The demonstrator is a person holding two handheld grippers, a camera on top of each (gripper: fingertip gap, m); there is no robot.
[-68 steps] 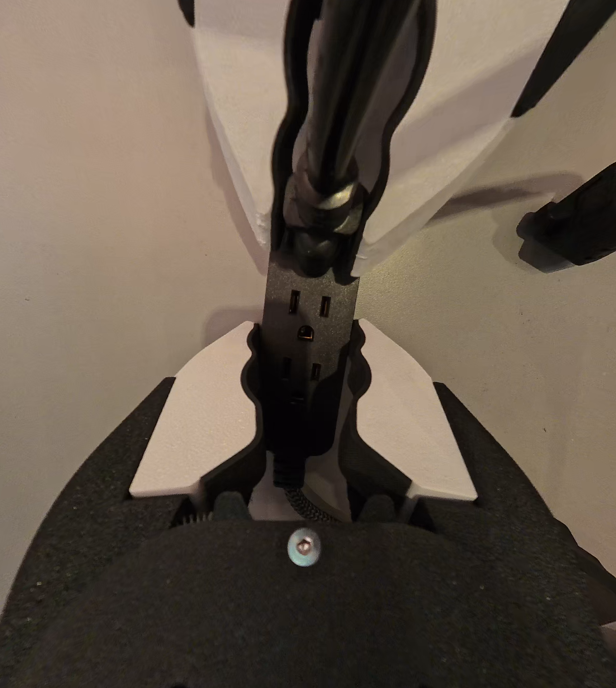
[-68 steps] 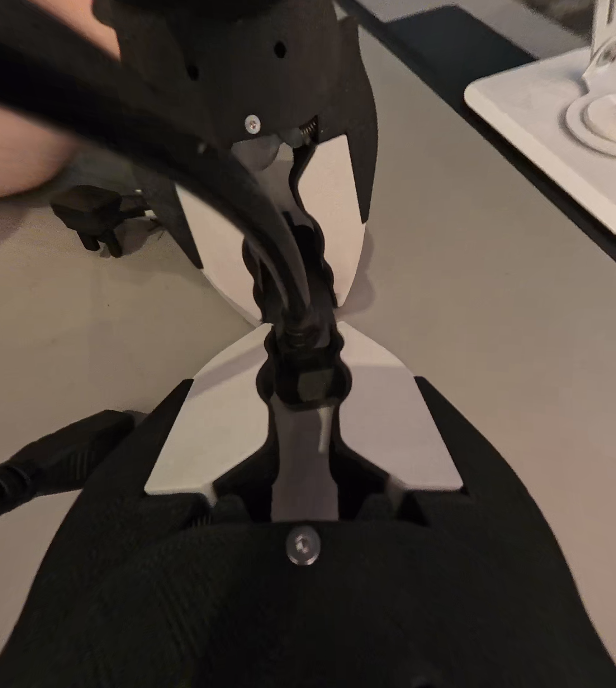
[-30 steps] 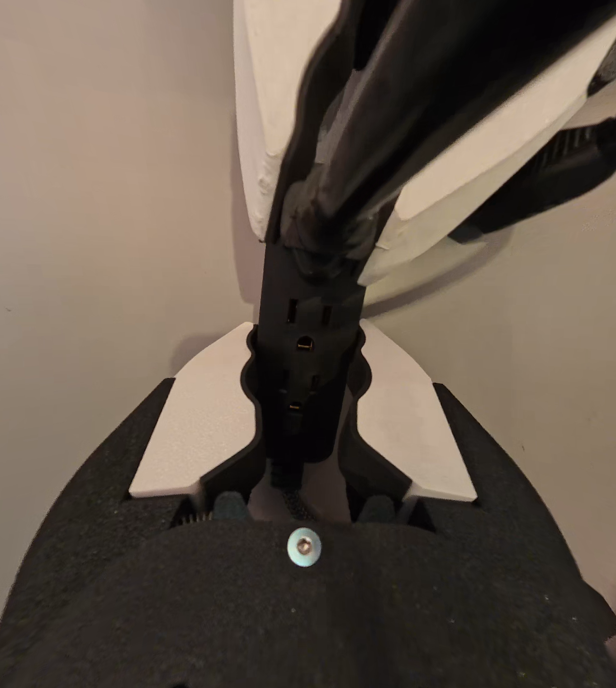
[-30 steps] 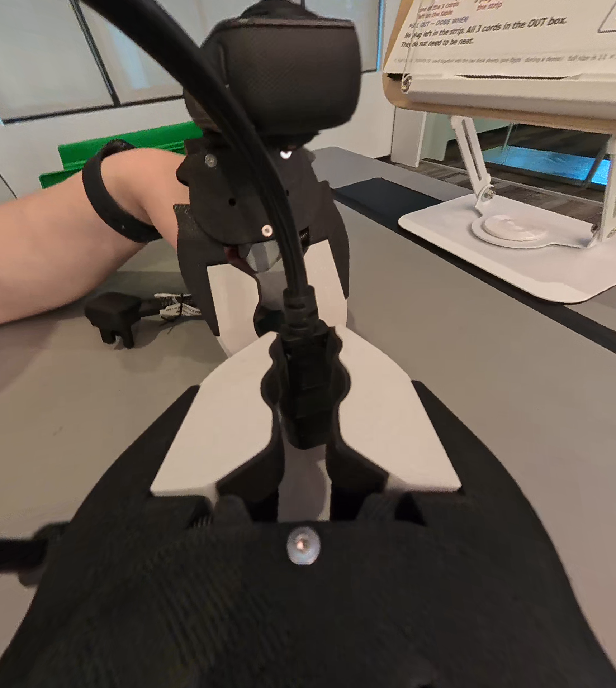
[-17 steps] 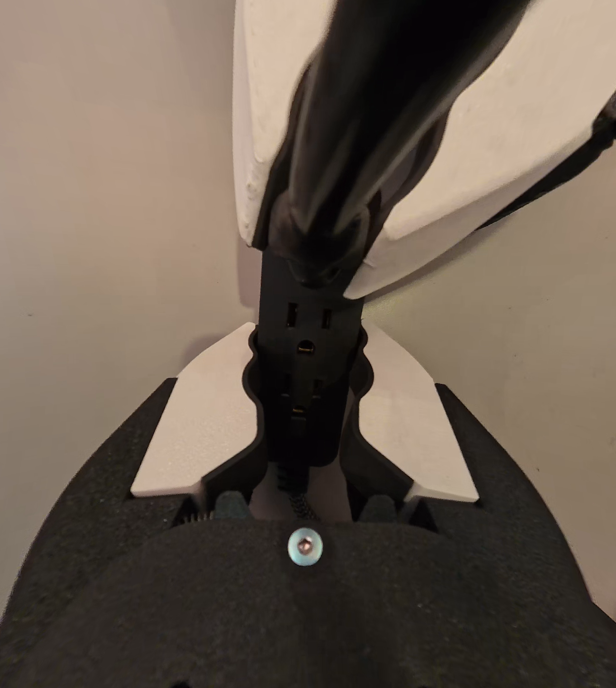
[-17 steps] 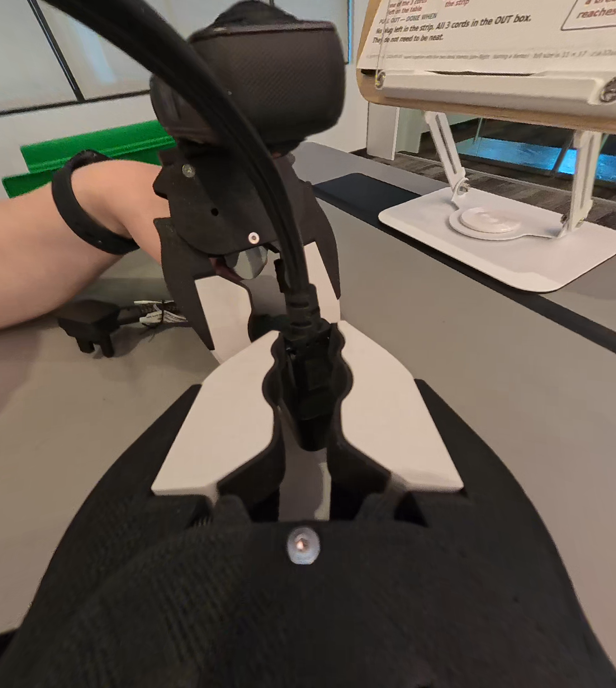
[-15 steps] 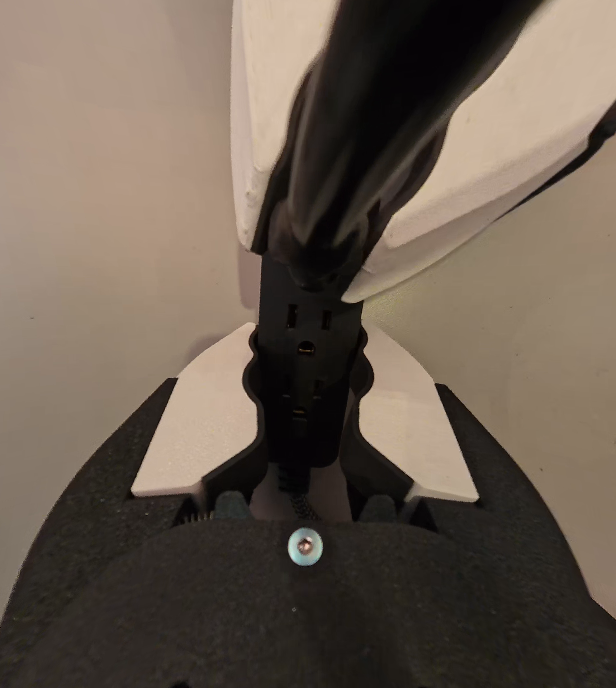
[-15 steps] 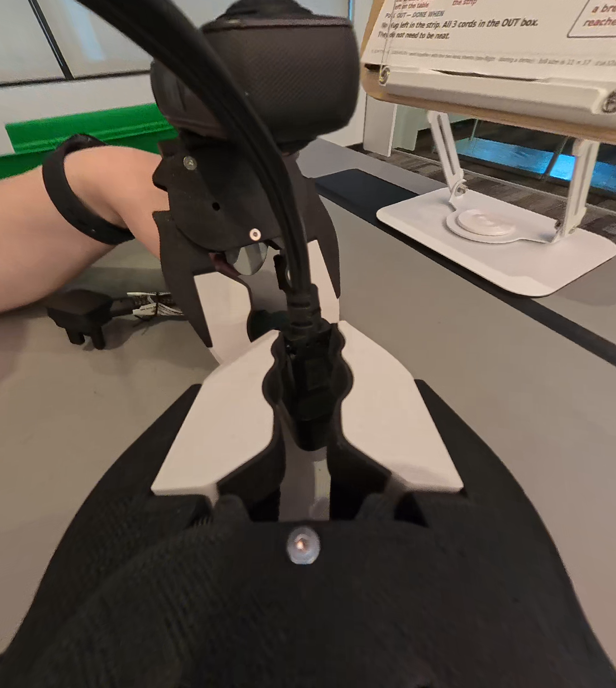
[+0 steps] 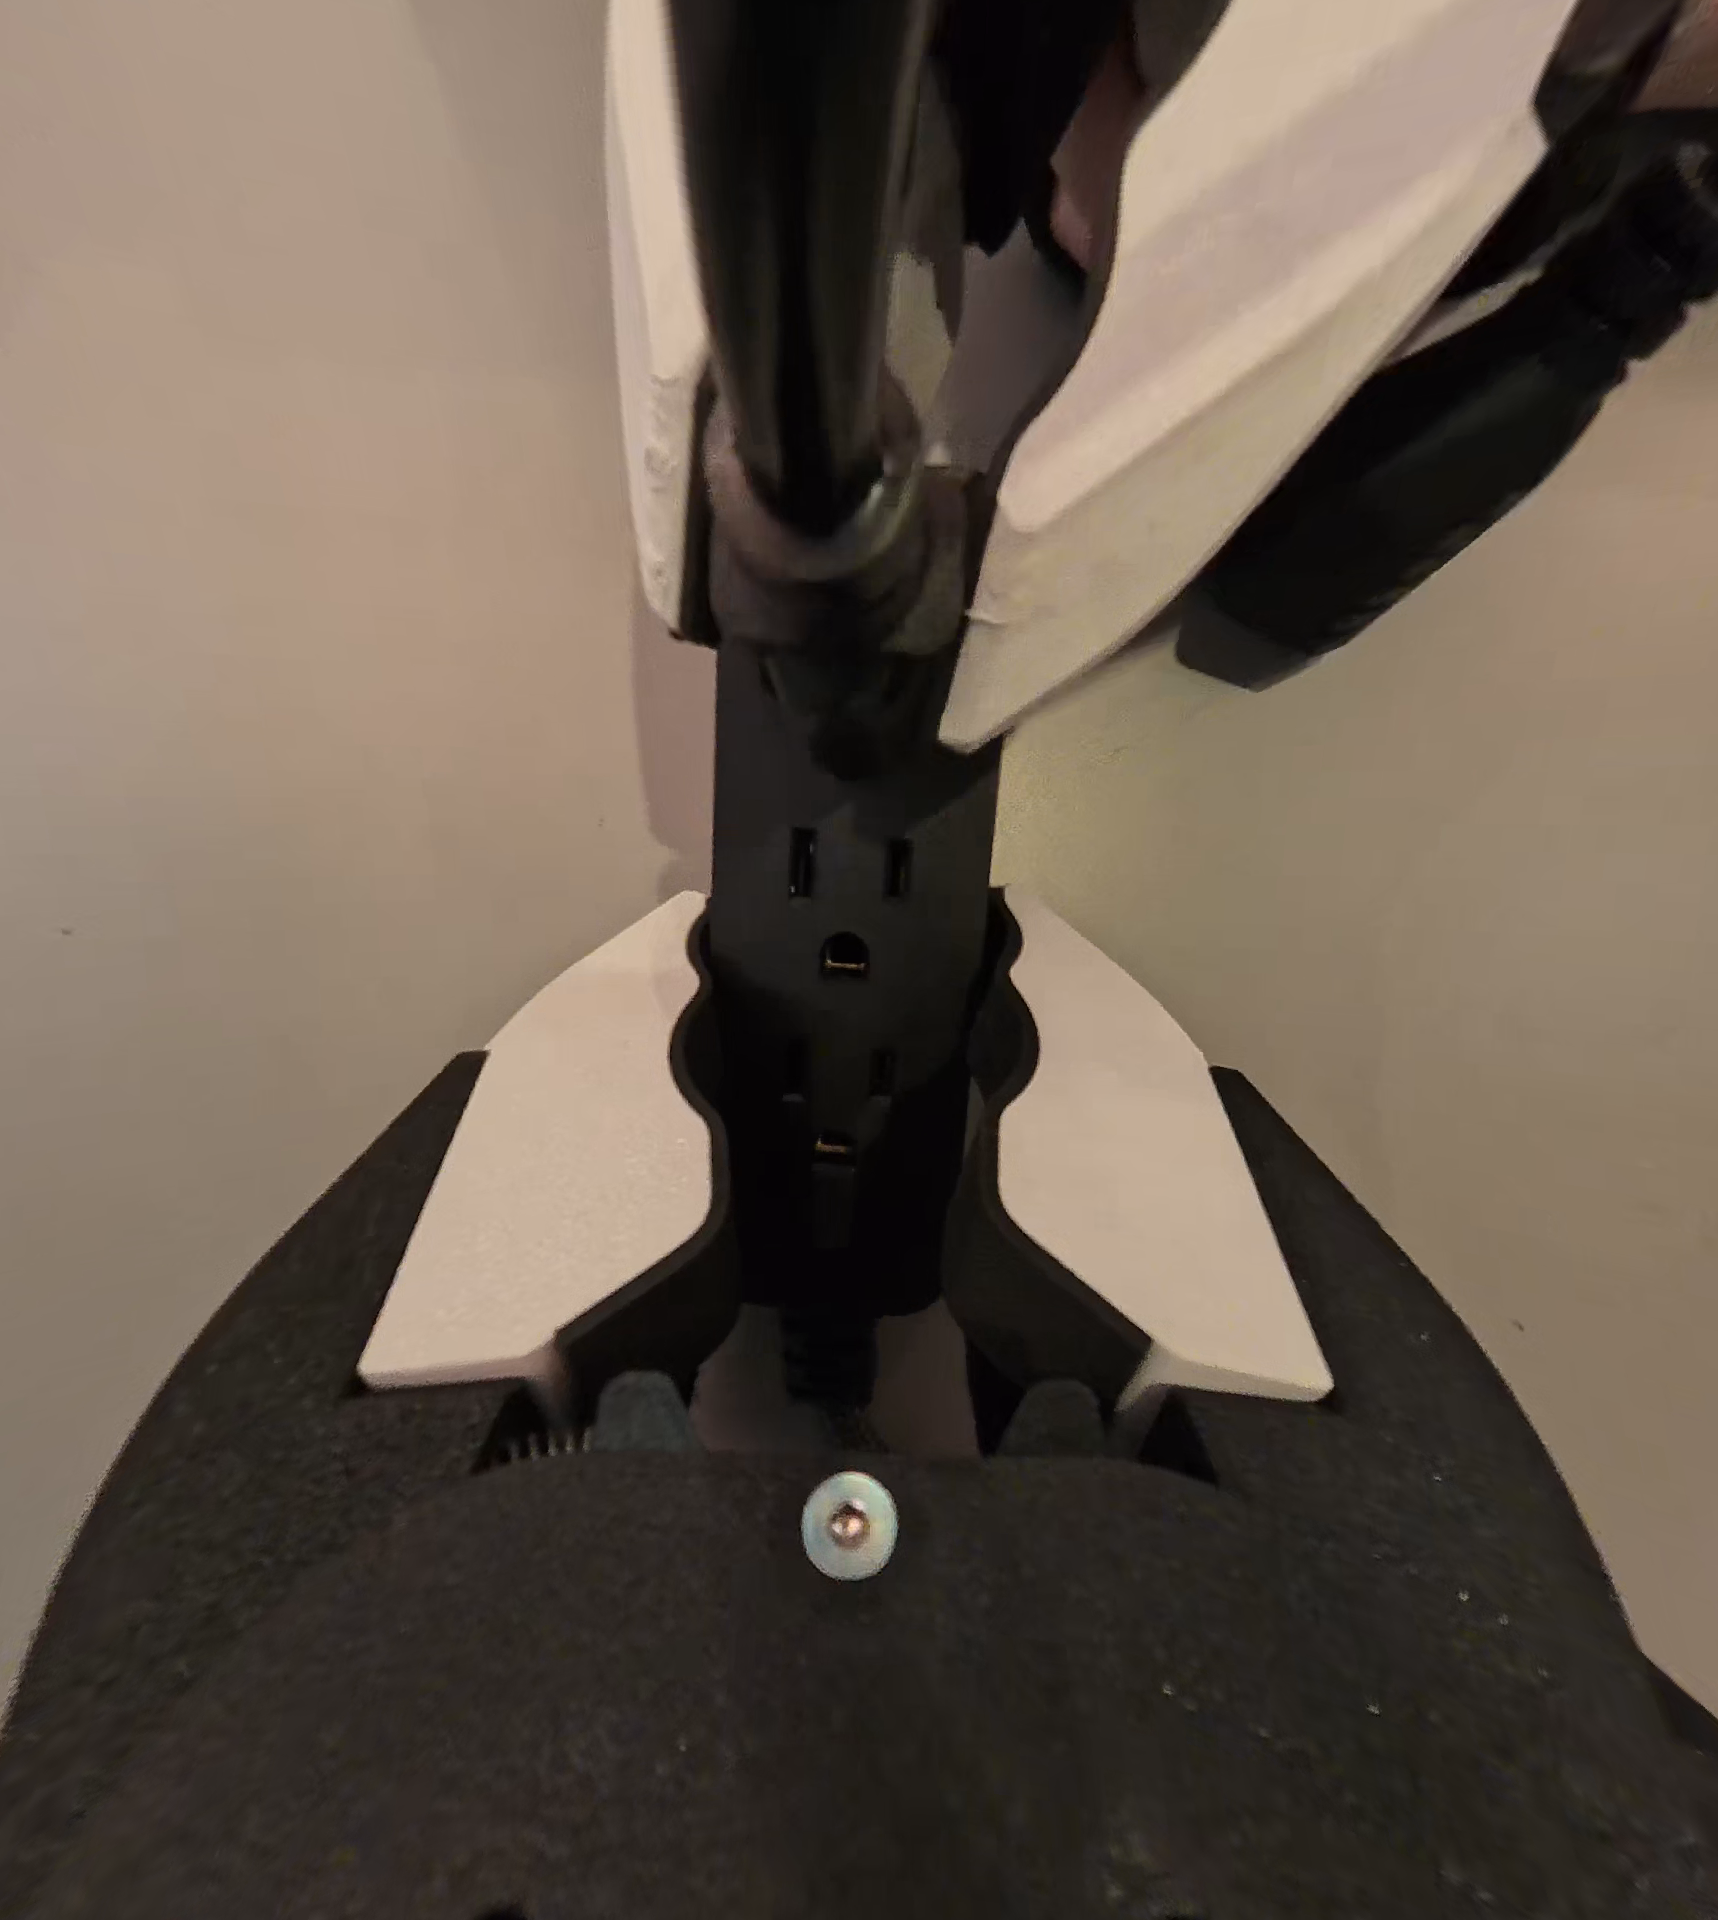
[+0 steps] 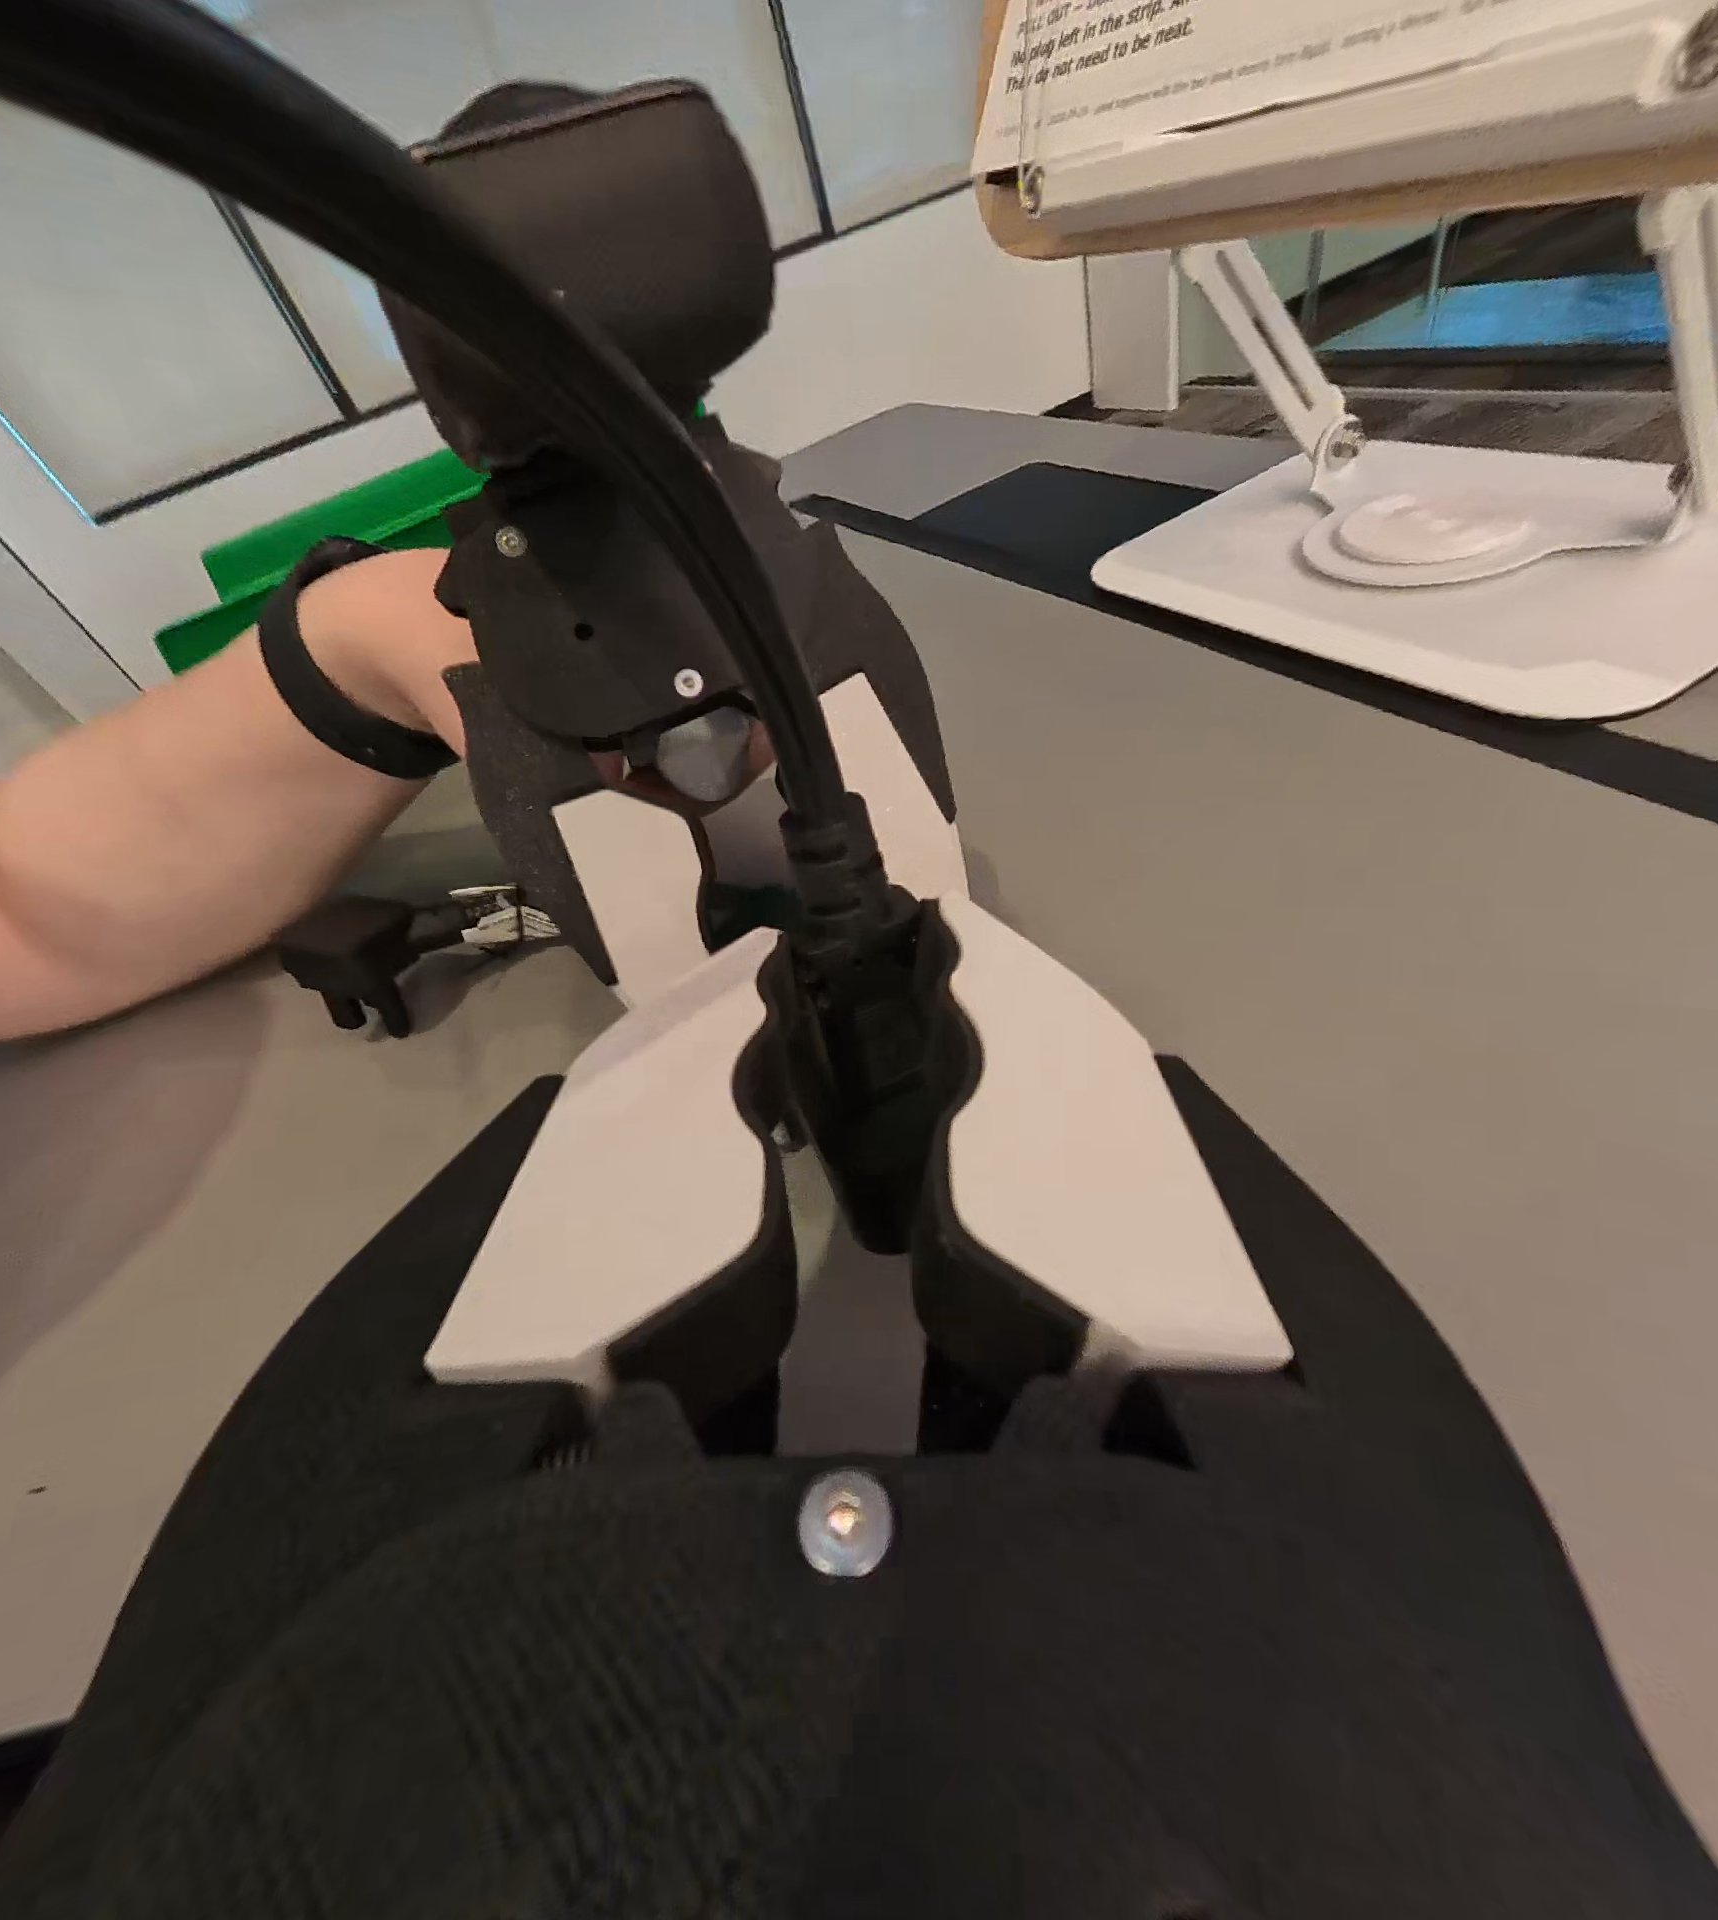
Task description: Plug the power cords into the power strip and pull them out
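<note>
Power strip, black with empty three-hole outlets facing up, is seen lying on a plain grey counter and clamped between the left gripper fingers. A black plug on a thick black cord is gripped tightly by the right gripper fingers, at the strip's far end. Behind, a white stand carries a printed sheet; a green bin and glass walls are visible.
</note>
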